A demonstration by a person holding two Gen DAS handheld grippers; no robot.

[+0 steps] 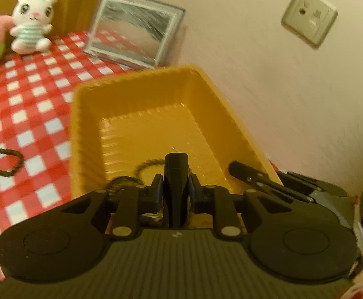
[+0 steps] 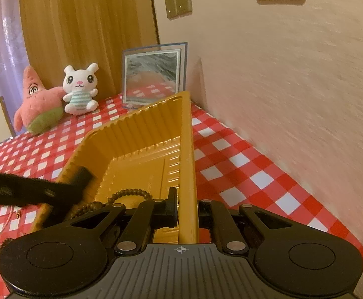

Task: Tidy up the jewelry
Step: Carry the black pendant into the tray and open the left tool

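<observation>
The right hand-held gripper (image 2: pixel 187 211) pinches the right wall of the yellow tray (image 2: pixel 141 129) on the checked tabletop (image 2: pixel 243 159). A brown bead bracelet (image 2: pixel 129 193) lies inside the tray, just left of its fingers. The left hand-held gripper (image 1: pixel 176 189) clamps a black object (image 1: pixel 176 172) above the tray's near end.

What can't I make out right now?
- Dark piece in the left tongs: left wrist view, blurred, so I can't tell what it is.
- Beads in the tray: right wrist view, near end hidden behind the right tongs.
- Pink chain: right wrist view, cut off by the left edge.
- Black cord: left wrist view, cut off by the left edge.
</observation>
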